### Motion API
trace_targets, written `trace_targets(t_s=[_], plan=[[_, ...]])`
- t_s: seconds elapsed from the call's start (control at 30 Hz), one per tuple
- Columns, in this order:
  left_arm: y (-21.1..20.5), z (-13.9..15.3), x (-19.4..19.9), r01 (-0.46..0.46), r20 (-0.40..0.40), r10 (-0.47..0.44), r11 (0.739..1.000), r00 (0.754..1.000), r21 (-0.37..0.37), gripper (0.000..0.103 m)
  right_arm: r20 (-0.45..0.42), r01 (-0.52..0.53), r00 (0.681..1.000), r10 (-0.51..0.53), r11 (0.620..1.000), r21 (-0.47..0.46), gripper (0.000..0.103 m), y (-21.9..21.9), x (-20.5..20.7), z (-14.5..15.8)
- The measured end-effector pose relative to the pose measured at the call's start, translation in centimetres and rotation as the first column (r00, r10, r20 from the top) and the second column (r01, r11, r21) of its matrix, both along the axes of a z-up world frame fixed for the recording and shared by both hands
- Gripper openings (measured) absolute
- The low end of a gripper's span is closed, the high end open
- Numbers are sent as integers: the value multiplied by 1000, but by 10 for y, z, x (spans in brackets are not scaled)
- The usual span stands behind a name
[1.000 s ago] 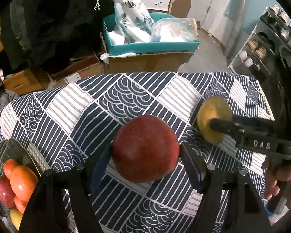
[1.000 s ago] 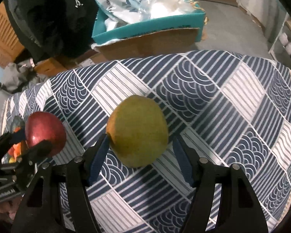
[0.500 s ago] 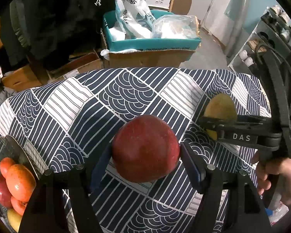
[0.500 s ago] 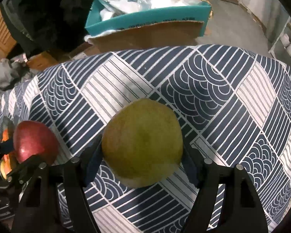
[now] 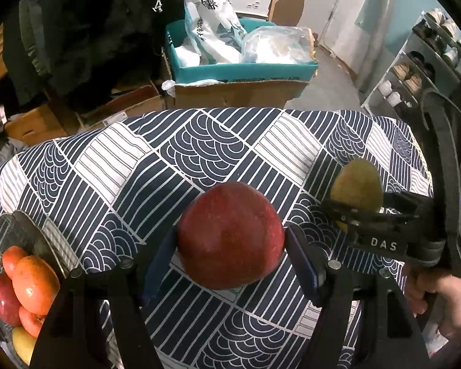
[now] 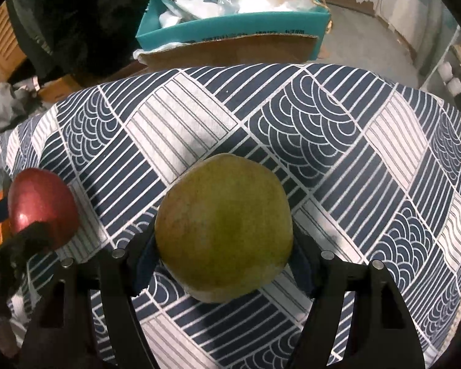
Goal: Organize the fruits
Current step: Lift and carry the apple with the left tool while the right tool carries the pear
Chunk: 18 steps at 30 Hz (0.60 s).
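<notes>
A table under a navy and white tablecloth [image 5: 156,166] printed with stripes and wave arcs fills both views, and behind its far edge stands a teal box [image 5: 242,69] on cardboard, stuffed with white plastic bags. At the table's left edge sits a dark plate [image 5: 24,230] holding a pile of fruit [image 5: 24,283]: orange-red pieces, a dark red one and a yellow one at the bottom. The left gripper [image 5: 230,246] points steeply down at the cloth and has a red apple [image 5: 230,236] clamped between its blue-padded fingers, both pads pressed to the apple's sides at roughly half spread; the apple is nearly round, a little wider than tall in this view, and which way its stem end faces cannot be told. It hangs above the middle of the cloth, to the right of the plate. The right gripper [image 6: 224,255] also points steeply down and has a yellow-green pear [image 6: 224,227] between its fingers, both pads against the fruit's flanks, the jaws closing slightly on it. Seen from the left wrist, the pear's long axis runs roughly upright in the picture, narrower end uppermost, sticking out past the fingers; seen from its own wrist camera it looks almost round, so that axis lies roughly along the gripper's pointing line. A hand [image 5: 445,301] grips the right gripper's handle at the lower right. The two fruits are well apart, side by side over the cloth.
</notes>
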<state>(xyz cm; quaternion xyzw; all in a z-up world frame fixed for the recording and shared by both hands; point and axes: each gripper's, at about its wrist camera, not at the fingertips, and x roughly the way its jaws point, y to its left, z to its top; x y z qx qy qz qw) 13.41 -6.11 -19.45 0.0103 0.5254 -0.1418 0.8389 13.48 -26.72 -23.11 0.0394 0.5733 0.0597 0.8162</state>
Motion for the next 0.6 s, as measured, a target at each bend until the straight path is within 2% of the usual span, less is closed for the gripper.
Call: trace_targets(t_s=[0.6], plan=[[18,59,-37,6,100,-6,1000,995,-2,74,143,-8,990,13,999,-38,73,8,-26,76]])
